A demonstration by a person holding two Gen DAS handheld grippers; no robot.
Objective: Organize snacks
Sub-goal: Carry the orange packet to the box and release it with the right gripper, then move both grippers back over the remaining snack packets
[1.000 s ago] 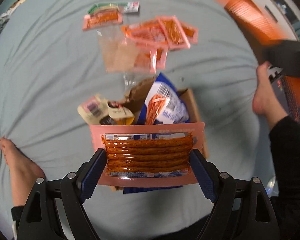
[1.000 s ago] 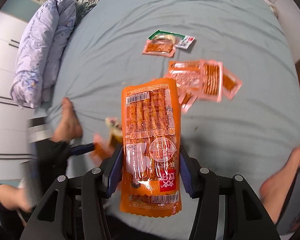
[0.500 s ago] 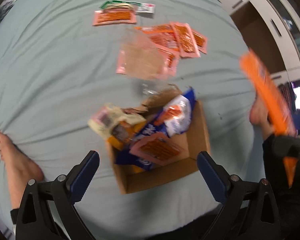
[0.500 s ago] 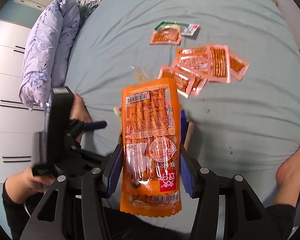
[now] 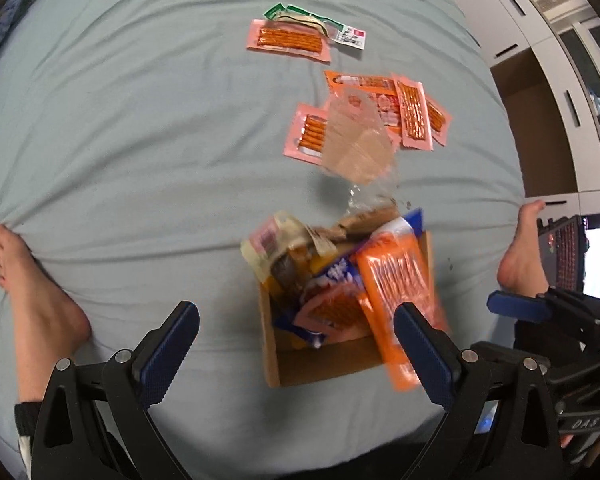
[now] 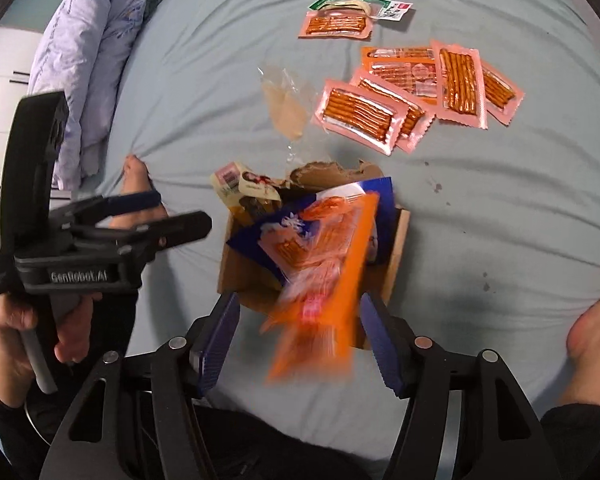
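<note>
Both tongs spread, right tongs (image 6: 298, 338) just opening, dropping orange pack (image 6: 320, 276) into half-filled box (image 6: 396, 256); far packs (image 6: 404, 96) left on bed (image 6: 204, 92).

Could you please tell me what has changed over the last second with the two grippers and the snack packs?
The left gripper dropped its pink pack into the cardboard box. The right gripper has just opened, releasing the orange pack over the box. The packs on the bedsheet stayed put.

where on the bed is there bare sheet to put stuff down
Free: the wide sheet between the foot and the cardboard box, left of the pink packets. Crowded: the full box and the packets beyond it.
</note>
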